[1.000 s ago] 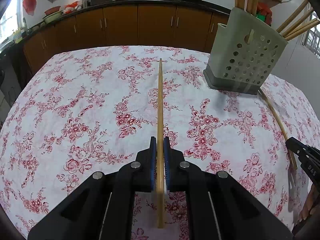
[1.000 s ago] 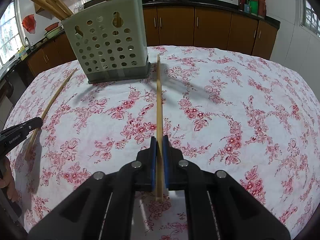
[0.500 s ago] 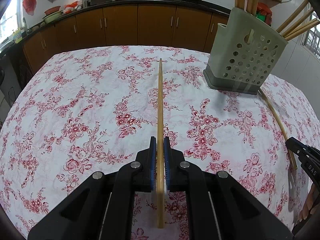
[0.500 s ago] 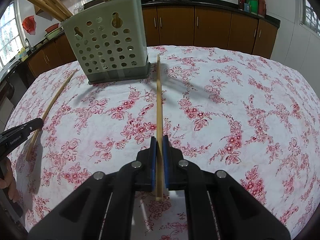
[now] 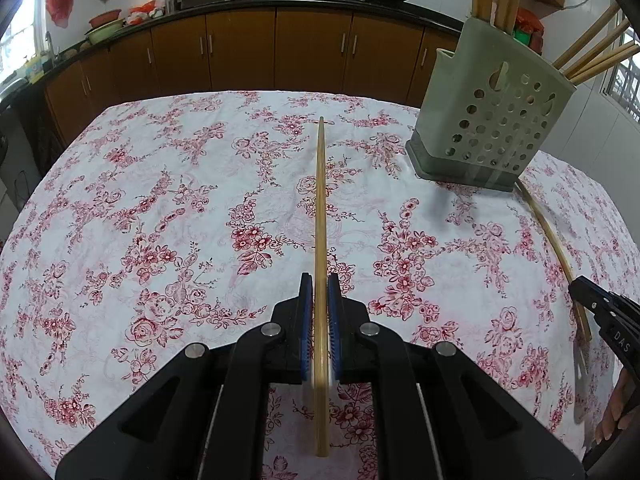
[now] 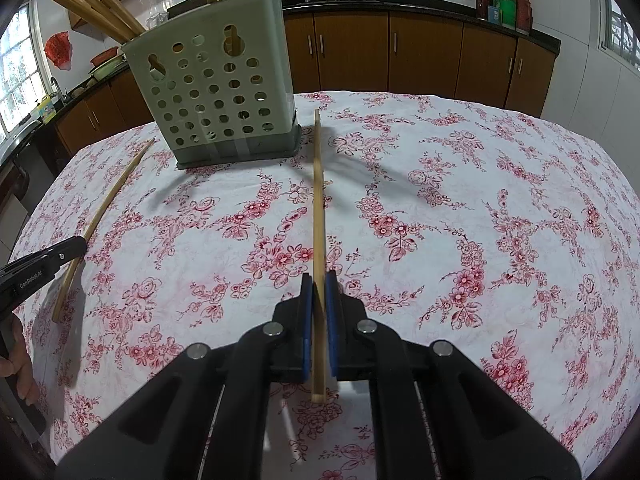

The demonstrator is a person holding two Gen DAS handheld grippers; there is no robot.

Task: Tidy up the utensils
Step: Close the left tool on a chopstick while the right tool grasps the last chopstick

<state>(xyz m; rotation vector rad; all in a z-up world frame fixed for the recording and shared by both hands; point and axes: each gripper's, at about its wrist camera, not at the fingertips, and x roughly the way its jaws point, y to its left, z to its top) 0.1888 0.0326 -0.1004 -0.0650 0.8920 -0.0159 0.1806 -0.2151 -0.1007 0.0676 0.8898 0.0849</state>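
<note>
Both grippers, left gripper and right gripper, are clamping a light, stiff, slippery chopstick near its blunt end, frame centre, holder upper left.

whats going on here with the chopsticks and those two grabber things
A person is tidying chopsticks into the green perforated holder on the floral tablecloth. Each hand works a gripper: the left gripper is shut on one wooden chopstick, and the right gripper is shut on another chopstick. Both chopsticks point out over the table, not yet in the holder, which already has several standing in it.
</note>
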